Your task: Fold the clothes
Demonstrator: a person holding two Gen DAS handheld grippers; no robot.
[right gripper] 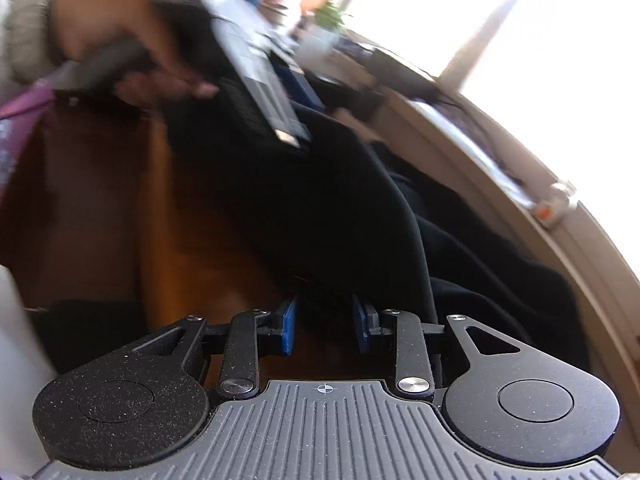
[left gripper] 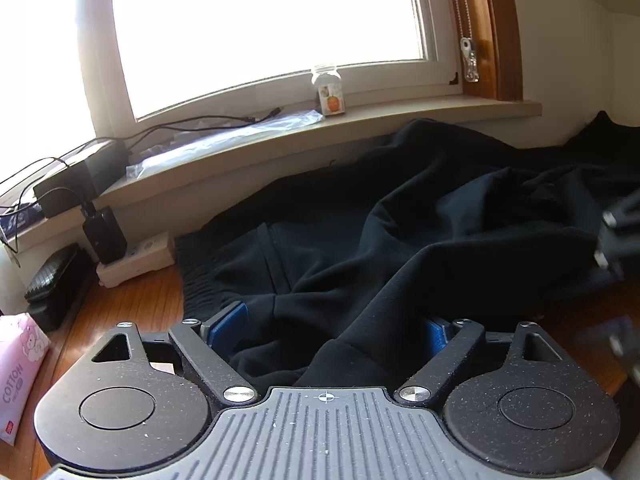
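garment: black clothing (left gripper: 420, 216) rumpled on wooden table (left gripper: 132, 300), no neat fold visible | left gripper (left gripper: 326, 332): spread wide around cloth | right gripper (right gripper: 325, 326): part-spread, apparently empty (blurred)

A black garment (left gripper: 400, 232) lies on a reddish-brown wood table (left gripper: 132, 300), flanked by blue gripper pads (left gripper: 228, 320), a pink cotton pack (left gripper: 20, 364) and an orange-labelled bottle (left gripper: 327, 90).

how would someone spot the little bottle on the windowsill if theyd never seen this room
Find the big bright window and follow its sill rightward. The small clear bottle stands upright there, at the end of a crinkled plastic bag; only it carries an orange fruit label.
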